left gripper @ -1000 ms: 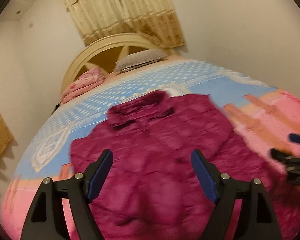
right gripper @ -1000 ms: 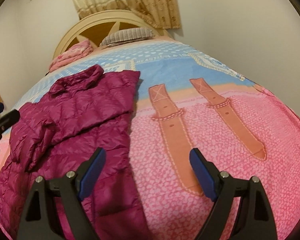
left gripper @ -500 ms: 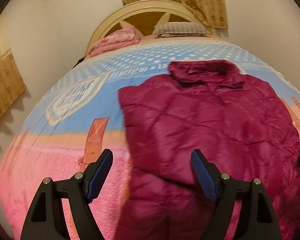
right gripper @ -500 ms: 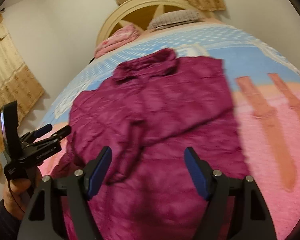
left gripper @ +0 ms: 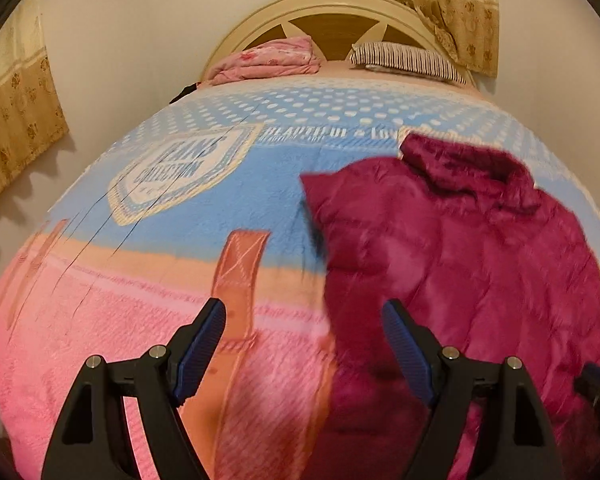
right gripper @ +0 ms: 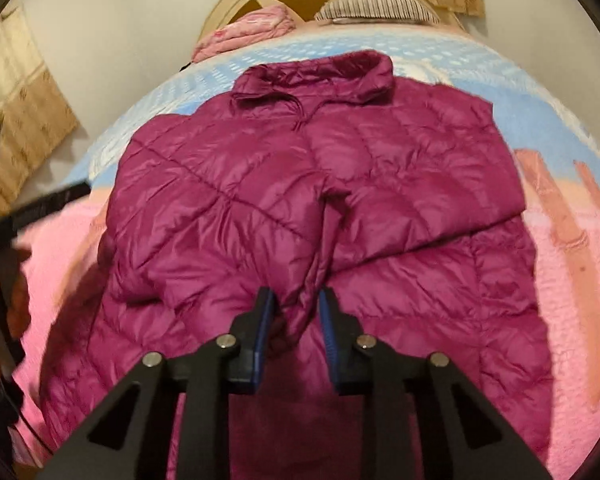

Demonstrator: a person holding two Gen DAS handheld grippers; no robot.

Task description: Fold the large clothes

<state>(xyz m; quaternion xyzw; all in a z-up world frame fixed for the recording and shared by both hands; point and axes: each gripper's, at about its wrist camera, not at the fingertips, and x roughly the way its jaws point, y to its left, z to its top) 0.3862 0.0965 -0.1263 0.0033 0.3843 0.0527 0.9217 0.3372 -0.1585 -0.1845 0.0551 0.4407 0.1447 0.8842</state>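
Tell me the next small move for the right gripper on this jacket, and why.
Probably close the right gripper: its fingers straddle a raised ridge of the jacket where the folded sleeves meet, with a gap left. The left gripper hangs open over the blanket.

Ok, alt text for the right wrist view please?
The right claw has narrowed around the sleeve cuffs meeting at the middle of a magenta puffer jacket, spread collar-away on a pink and blue blanket.
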